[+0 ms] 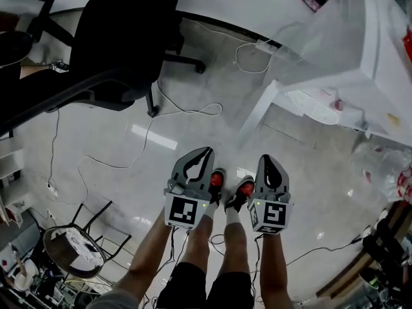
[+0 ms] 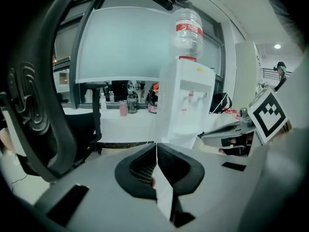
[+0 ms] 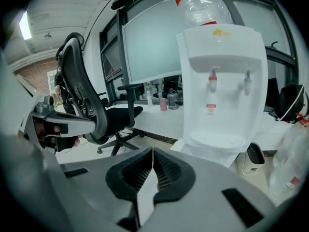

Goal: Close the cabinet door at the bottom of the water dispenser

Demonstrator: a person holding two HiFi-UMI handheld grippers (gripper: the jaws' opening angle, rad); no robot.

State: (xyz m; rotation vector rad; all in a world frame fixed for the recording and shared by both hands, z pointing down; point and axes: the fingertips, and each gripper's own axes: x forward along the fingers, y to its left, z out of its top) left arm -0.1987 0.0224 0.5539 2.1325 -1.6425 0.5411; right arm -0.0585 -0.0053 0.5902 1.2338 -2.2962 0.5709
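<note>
- Left gripper (image 1: 201, 156): jaws closed together with nothing between them, held low over the floor (image 1: 129, 140).
- Right gripper (image 1: 268, 163): jaws closed together and empty, just beside the left gripper.
- Water dispenser (image 3: 221, 81): stands ahead of both grippers, with a bottle (image 3: 198, 4) on top.
- Cabinet door (image 1: 257, 111): probably the white panel angled out from the dispenser base, open, and well apart from both grippers.
- Office chair (image 1: 122, 37): left of the dispenser.

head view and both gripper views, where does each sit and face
Head view: on the person's head, facing steeply down at glossy grey floor; forearms, legs, left gripper, right gripper show.
Left gripper view: on the left gripper, facing a white bottle-topped water dispenser over shut jaws.
Right gripper view: same, on the right gripper.
Shared: dispenser, black office chair.
</note>
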